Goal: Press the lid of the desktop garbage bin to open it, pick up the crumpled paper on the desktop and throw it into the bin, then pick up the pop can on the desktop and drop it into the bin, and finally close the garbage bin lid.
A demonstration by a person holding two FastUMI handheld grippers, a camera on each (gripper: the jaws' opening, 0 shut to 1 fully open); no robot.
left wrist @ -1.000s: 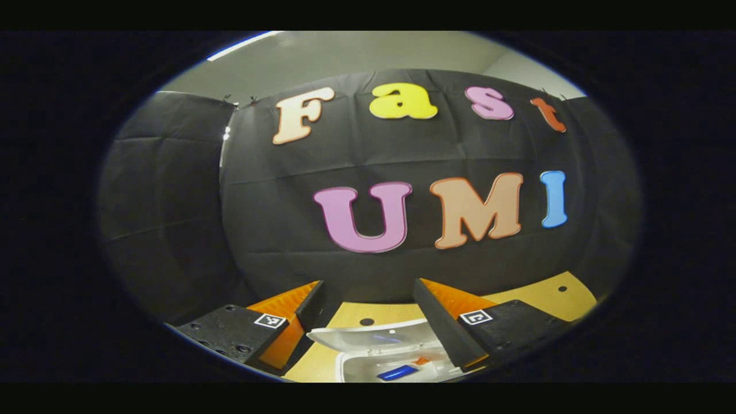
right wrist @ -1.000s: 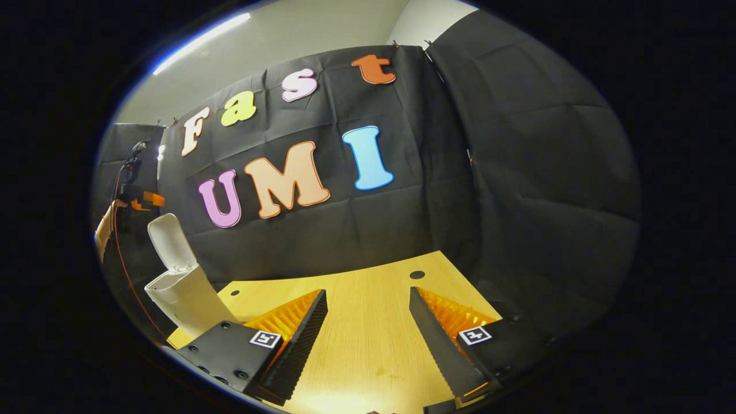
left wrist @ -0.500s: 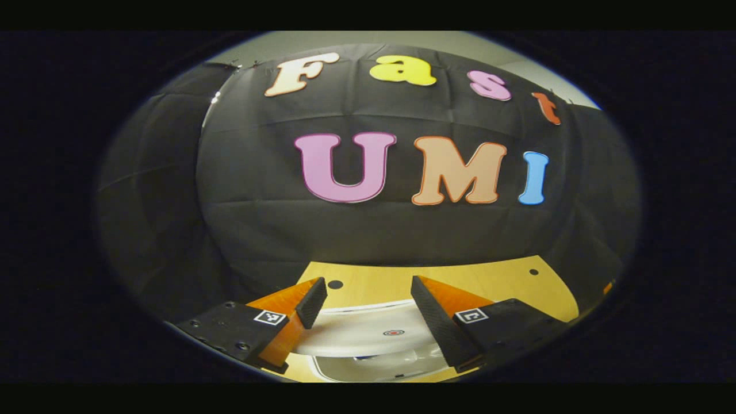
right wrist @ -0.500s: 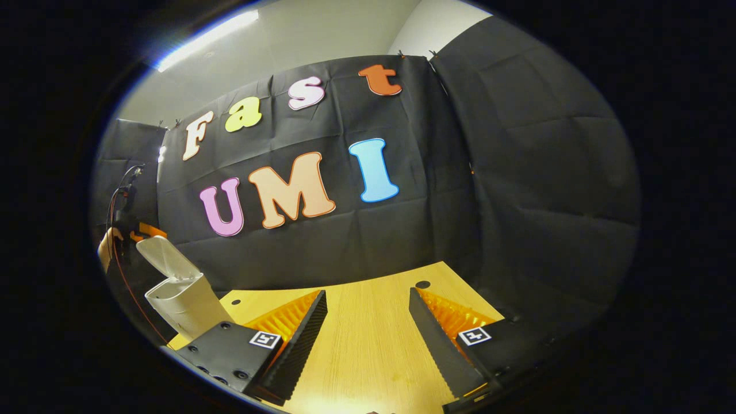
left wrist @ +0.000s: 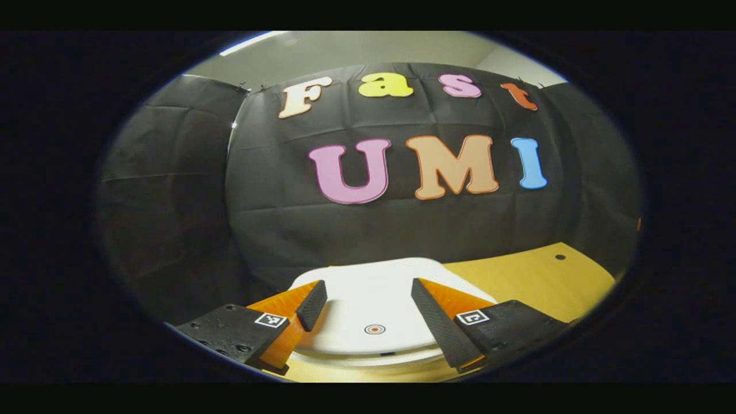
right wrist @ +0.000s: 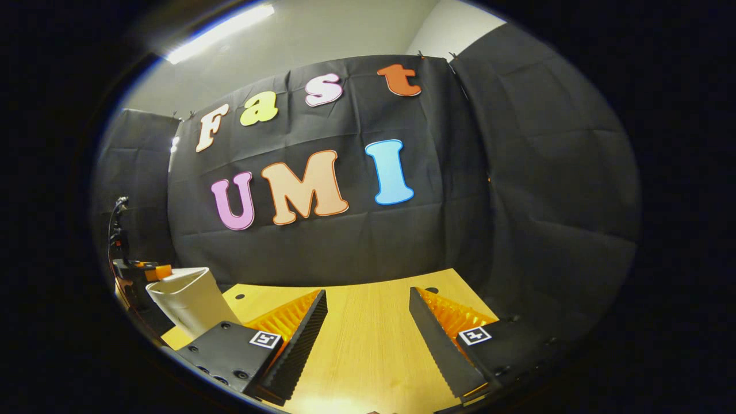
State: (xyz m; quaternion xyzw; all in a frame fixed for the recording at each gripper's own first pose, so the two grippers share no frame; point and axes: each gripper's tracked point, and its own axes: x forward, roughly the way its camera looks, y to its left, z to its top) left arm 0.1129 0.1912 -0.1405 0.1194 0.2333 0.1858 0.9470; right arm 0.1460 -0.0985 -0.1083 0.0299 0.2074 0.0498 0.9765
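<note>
- Now over the bin lid (left wrist: 374,305): left hand-held gripper (left wrist: 368,307), fingers spread, gripping nothing.
- Lid lying flat and closed beneath and between those fingers, white, with a small red ring mark (left wrist: 374,329) just ahead of the tips.
- Wooden desk (left wrist: 535,276) stretching off to the right of that gripper.
- Right hand-held gripper (right wrist: 368,333) released too, above bare desk (right wrist: 368,345).
- Garbage bin (right wrist: 190,299) standing closed, well off to its left, near the desk's edge.
</note>
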